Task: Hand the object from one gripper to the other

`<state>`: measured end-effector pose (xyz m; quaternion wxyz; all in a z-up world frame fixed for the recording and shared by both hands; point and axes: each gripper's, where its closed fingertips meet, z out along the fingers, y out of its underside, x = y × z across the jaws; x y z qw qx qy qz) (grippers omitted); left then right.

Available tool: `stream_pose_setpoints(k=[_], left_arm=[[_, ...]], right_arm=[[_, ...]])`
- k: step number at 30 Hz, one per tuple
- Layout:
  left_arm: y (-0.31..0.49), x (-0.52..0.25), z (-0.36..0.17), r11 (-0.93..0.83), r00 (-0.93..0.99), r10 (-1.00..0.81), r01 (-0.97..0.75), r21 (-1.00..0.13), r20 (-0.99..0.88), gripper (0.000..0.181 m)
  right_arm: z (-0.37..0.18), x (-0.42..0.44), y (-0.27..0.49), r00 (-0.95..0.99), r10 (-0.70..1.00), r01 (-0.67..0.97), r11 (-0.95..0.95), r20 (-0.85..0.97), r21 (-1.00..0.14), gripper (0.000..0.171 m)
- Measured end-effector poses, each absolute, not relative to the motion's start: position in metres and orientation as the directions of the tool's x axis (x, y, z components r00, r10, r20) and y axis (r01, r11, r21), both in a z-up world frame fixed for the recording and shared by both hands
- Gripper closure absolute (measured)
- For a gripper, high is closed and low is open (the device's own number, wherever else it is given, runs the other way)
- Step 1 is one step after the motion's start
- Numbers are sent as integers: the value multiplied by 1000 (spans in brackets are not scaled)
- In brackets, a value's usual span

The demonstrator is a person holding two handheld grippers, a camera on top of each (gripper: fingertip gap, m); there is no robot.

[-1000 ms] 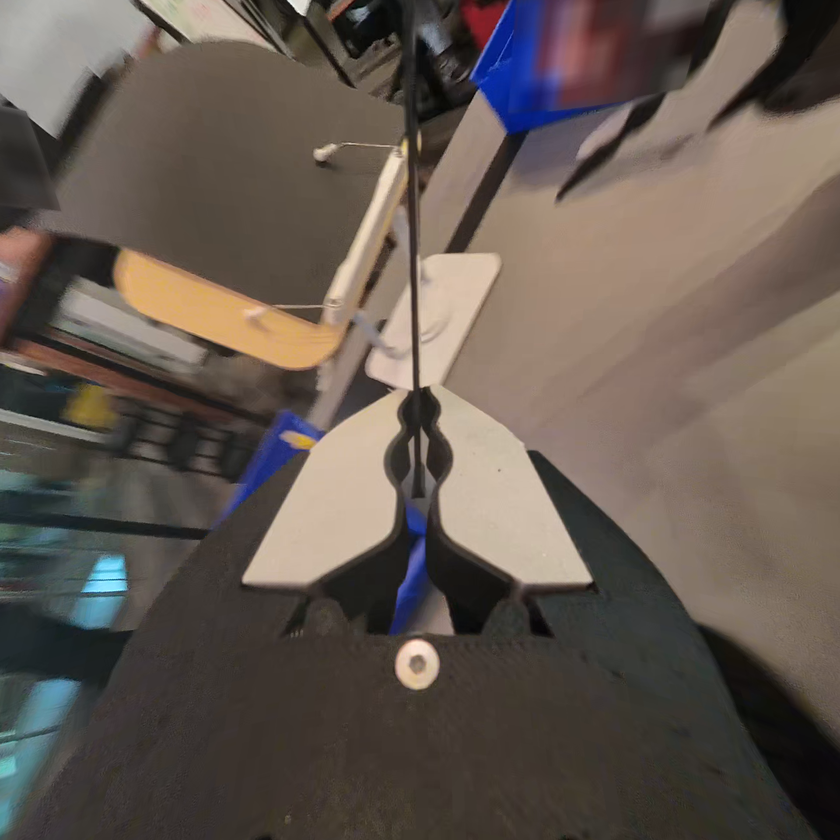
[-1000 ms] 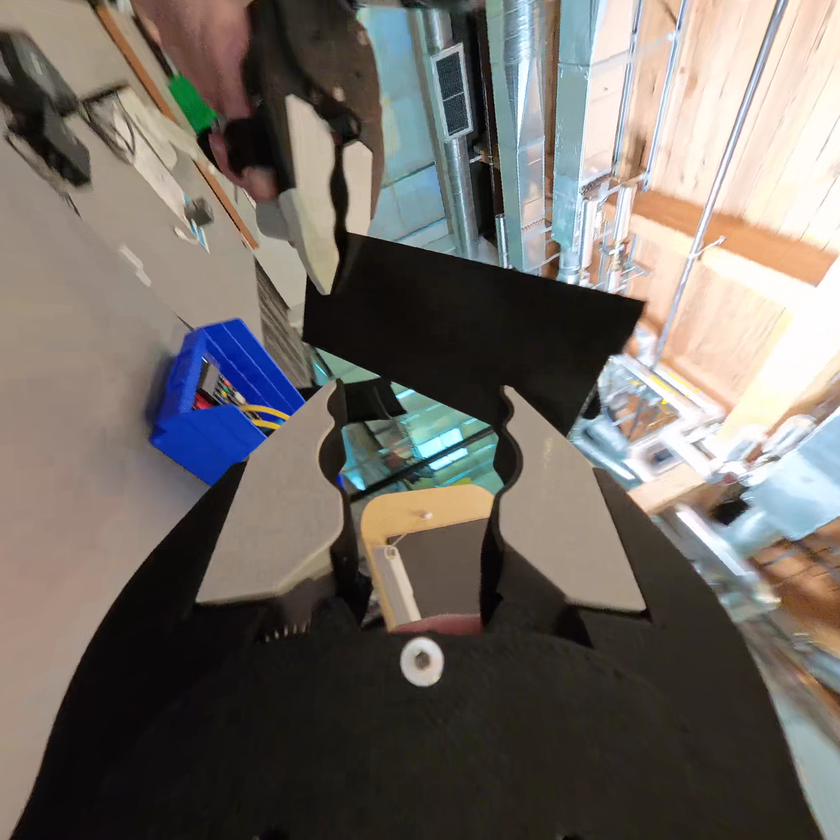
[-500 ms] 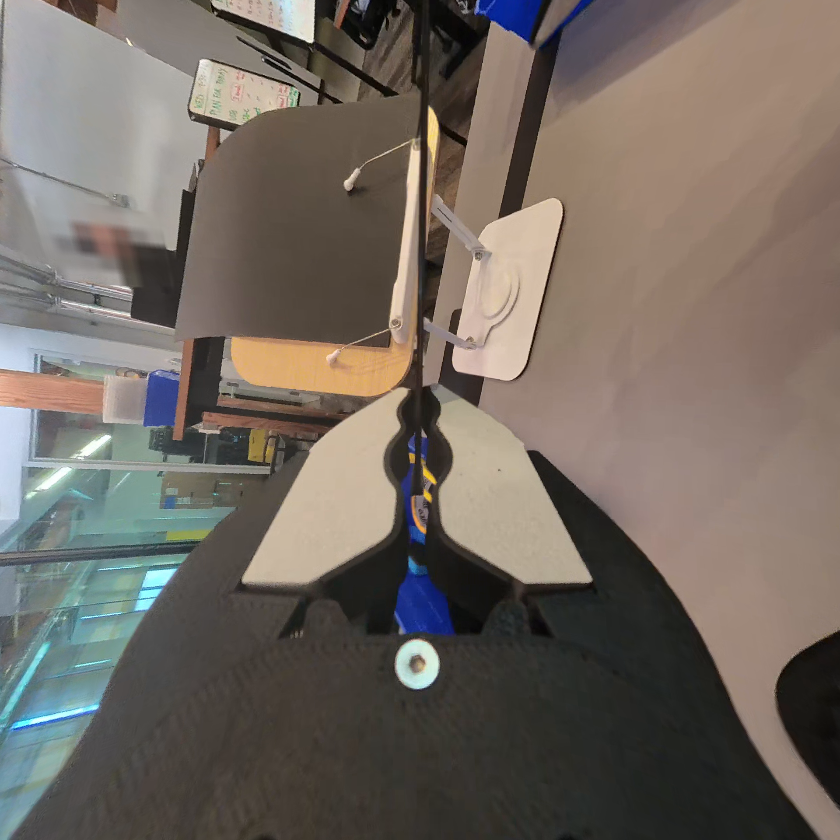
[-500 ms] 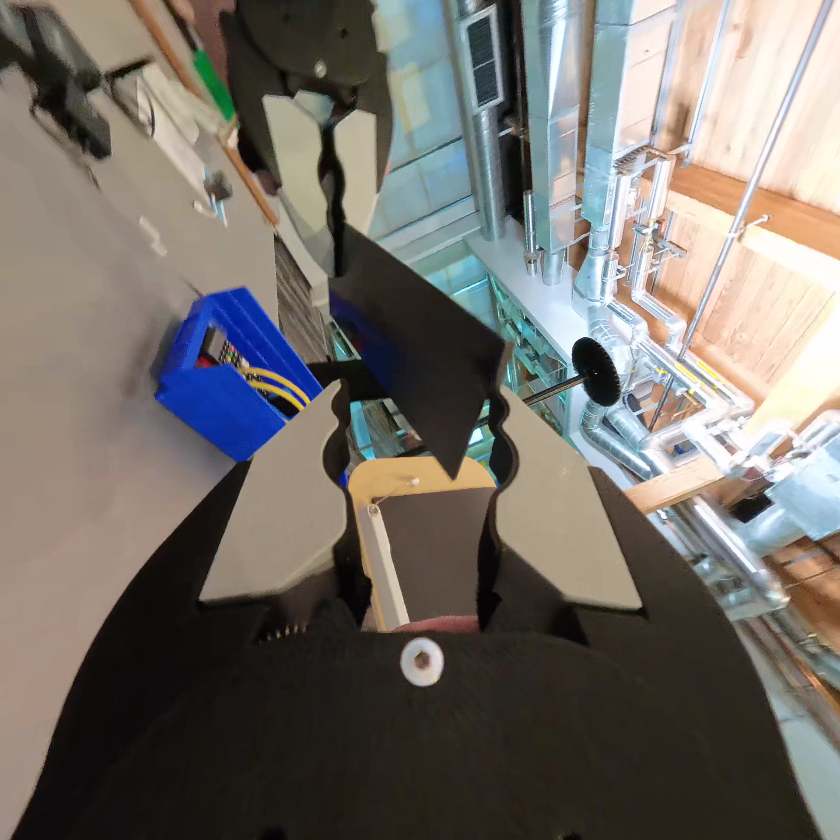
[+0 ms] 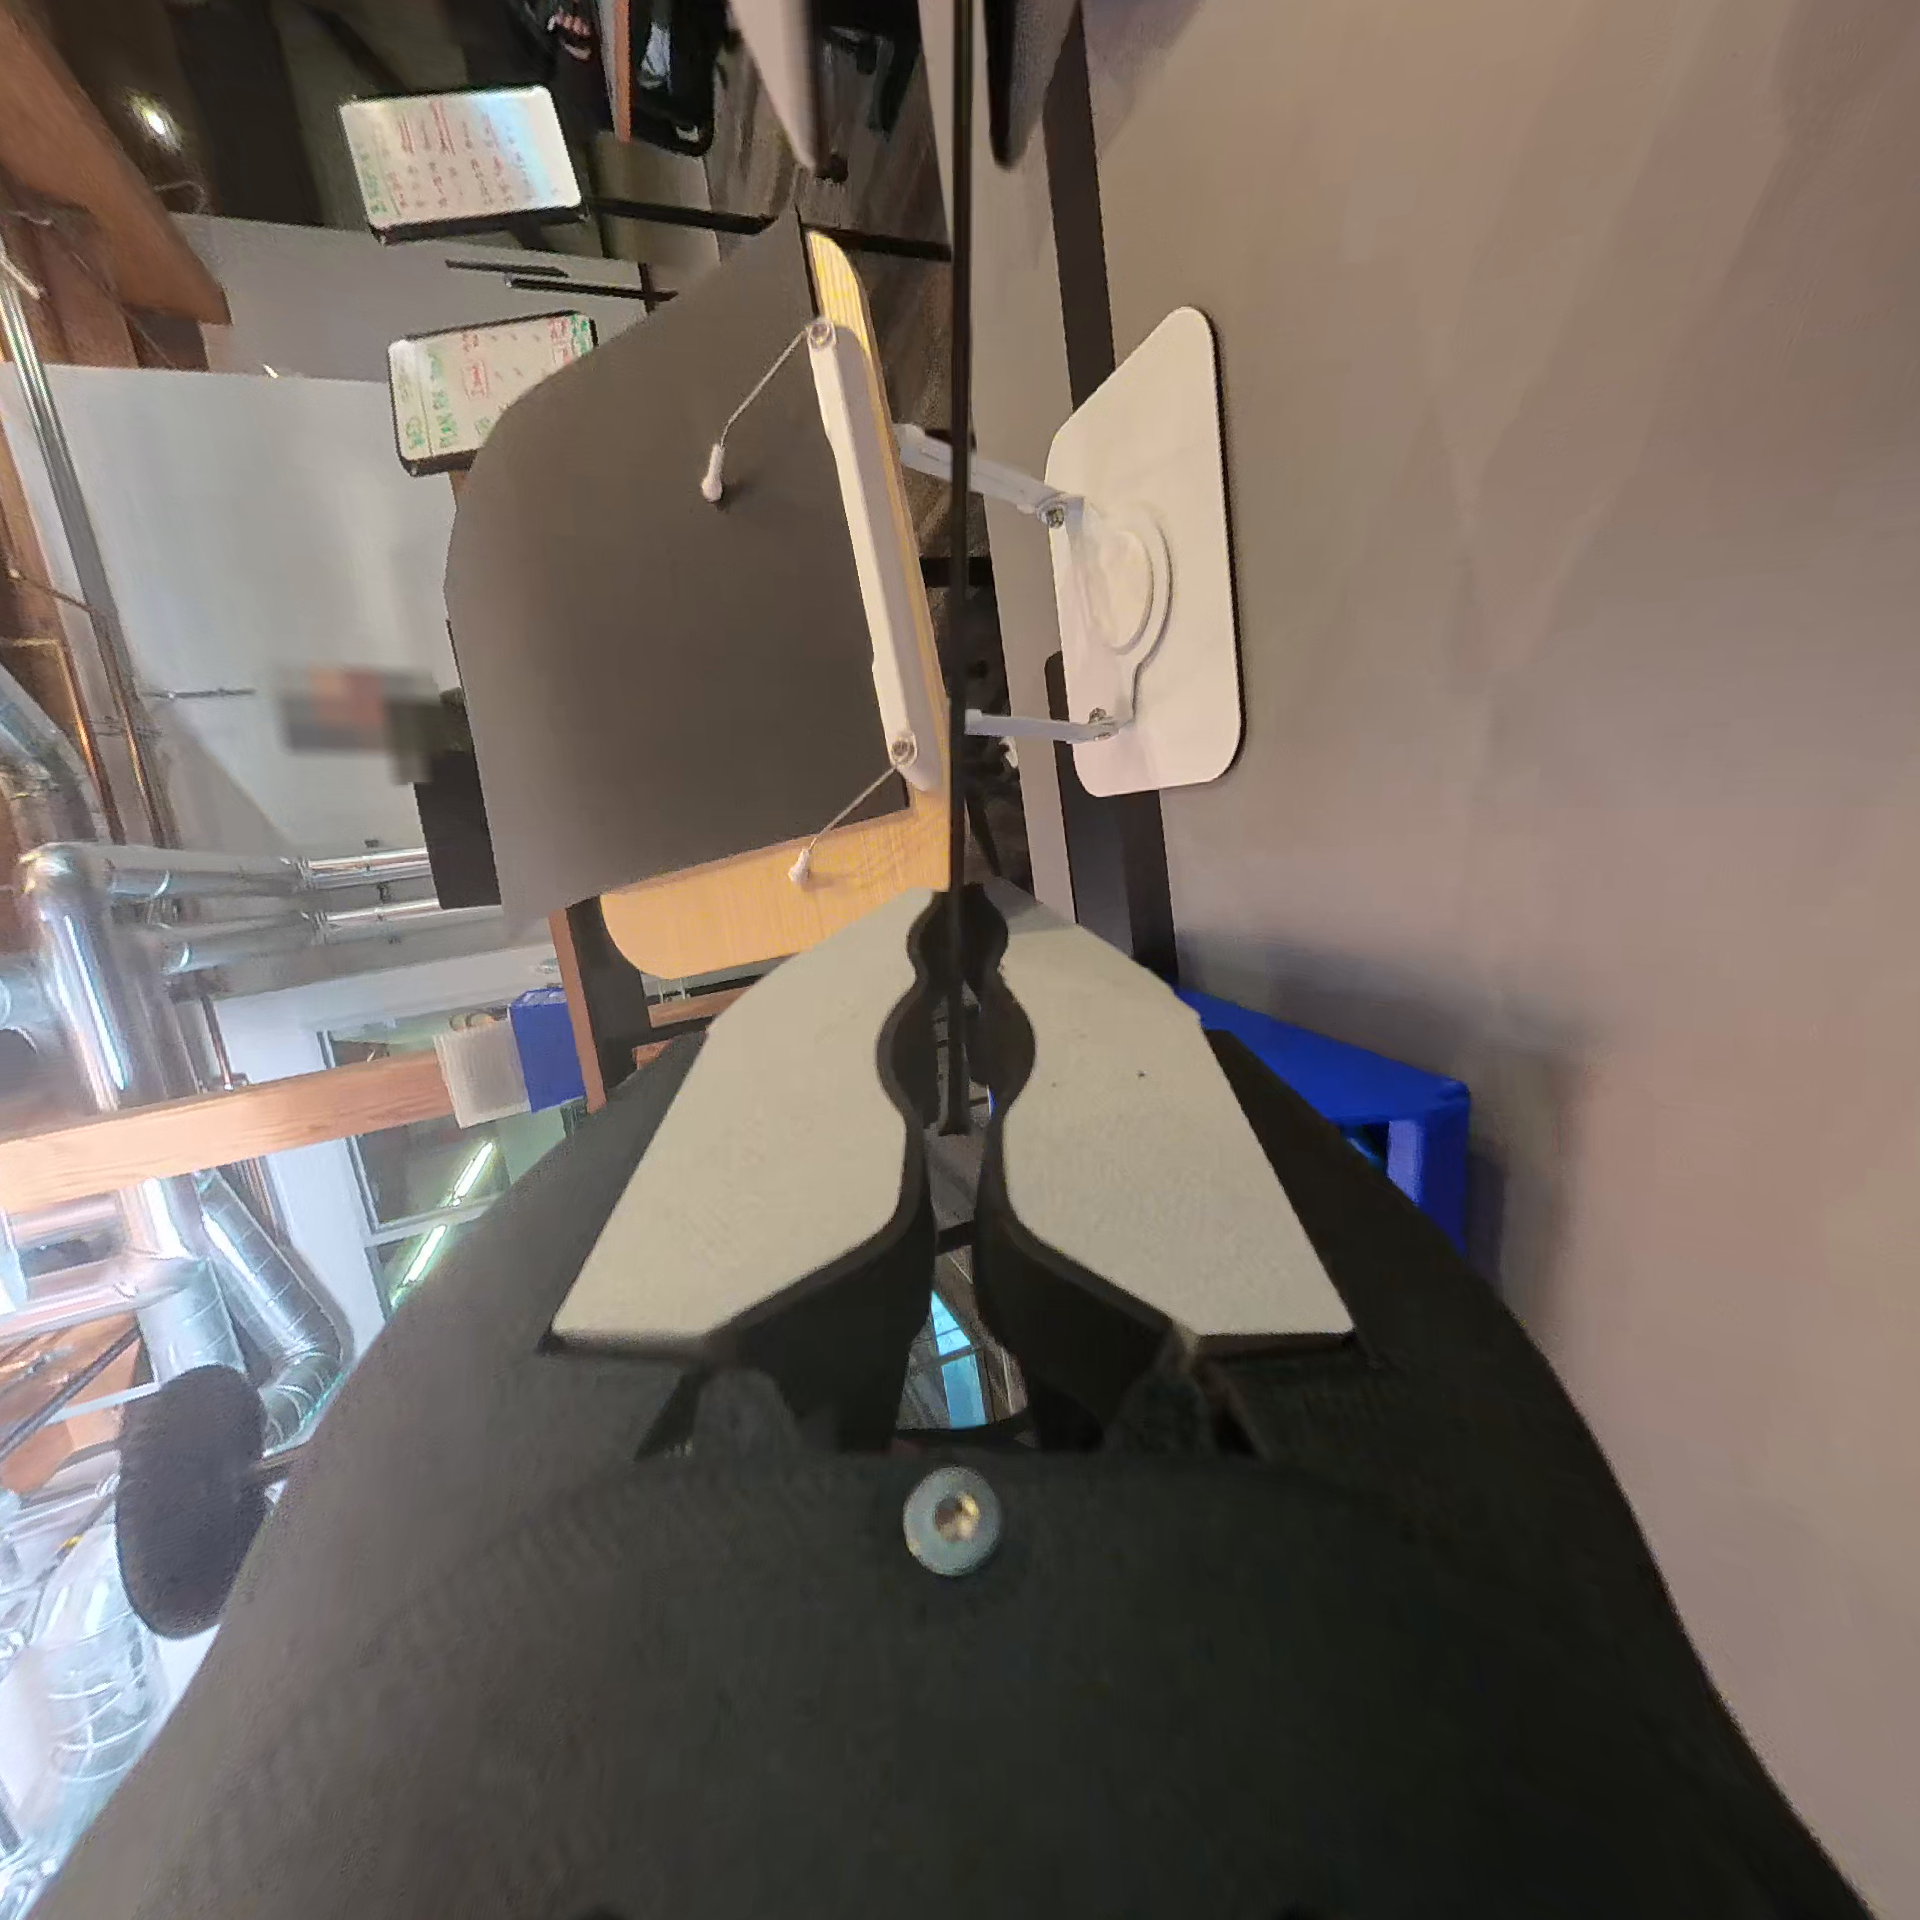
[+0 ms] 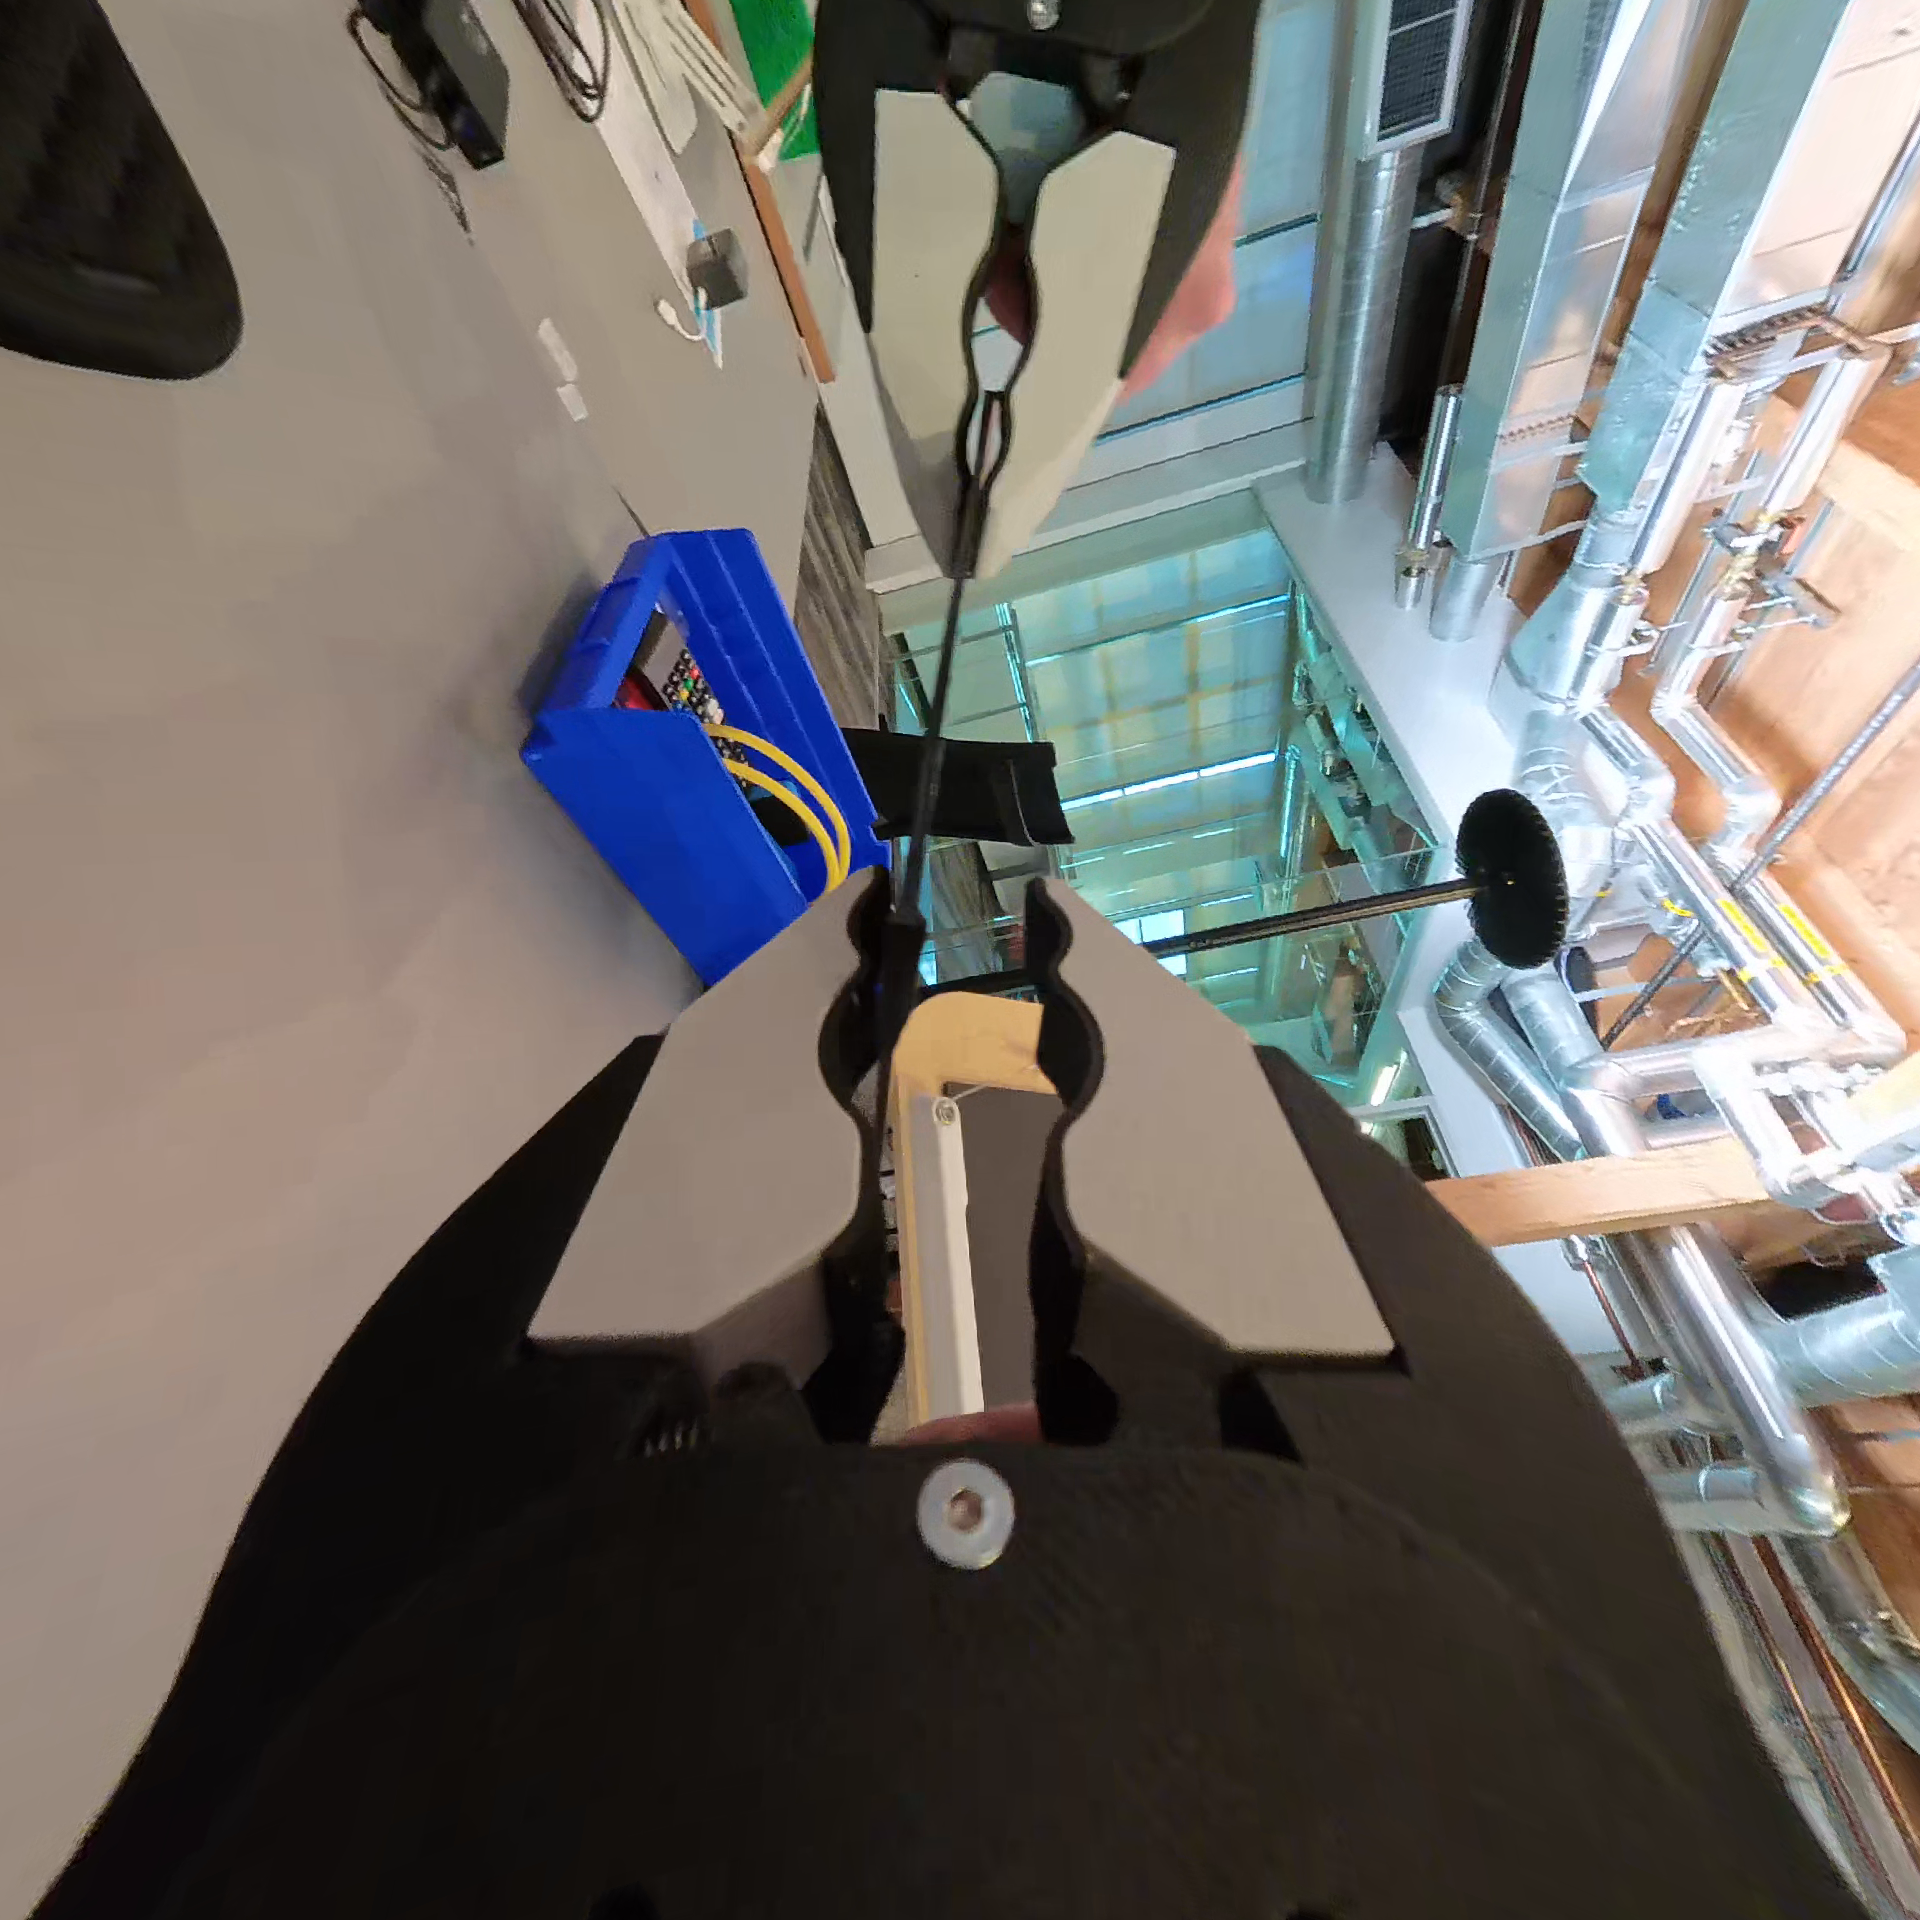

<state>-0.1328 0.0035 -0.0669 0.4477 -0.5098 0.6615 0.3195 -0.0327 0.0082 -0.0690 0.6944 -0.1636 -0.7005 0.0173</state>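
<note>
Fingers of the left gripper [image 5: 951, 925]: pressed together on a thin black sheet [image 5: 962, 468], seen edge-on as a dark line running from the tips up out of the left wrist view. Fingers of the right gripper [image 6: 956, 909]: parted, with a clear gap between the tips; the sheet's far edge [image 6: 930, 748] has entered that gap and lies close against the left-hand finger [image 6: 727, 1143], though contact there cannot be confirmed. Position of item: held in the air, spanning the space between the two grippers, which face each other tip to tip; in the right wrist view the left gripper [image 6: 982, 488] shows at the top, clamped on the sheet's upper end. Surroundings: grey table [image 5: 1558, 520]; blue bin [image 6: 665, 769] with yellow cables; white-based stand [image 5: 1153, 551] carrying a wooden board and a dark sheet. Status of task, as judged: giving side has the item secured and presented; receiving side is aligned around it but not closed. Outstanding: closure of the right gripper on the sheet, release by the left, withdrawal. Risk noted: thin edge-on sheet may slip past the tips if the closure is off-centre.
</note>
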Motion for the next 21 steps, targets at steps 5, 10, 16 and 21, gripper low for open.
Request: stream_pose_setpoints(k=[5, 10, 16, 21], left_arm=[[11, -132, -57, 260, -45, -358, -964, -53, -932, 179], [24, -142, -37, 154, 182, -337, -957, -245, -924, 144], [22, -144, -18, 66, 624, -359, -725, -685, -694, 114], [9, -101, -11, 18, 789, -594, -178, -984, -154, 93]], right_arm=[[-64, -38, 13, 92, 197, 245, 946, 976, -214, 171], [-48, -38, 30, 239, 133, 325, 922, 962, -208, 171], [-30, -27, 46, 419, 127, 315, 908, 899, -275, 171], [-14, -24, 32, 470, 565, -60, 787, 678, -614, 171]])
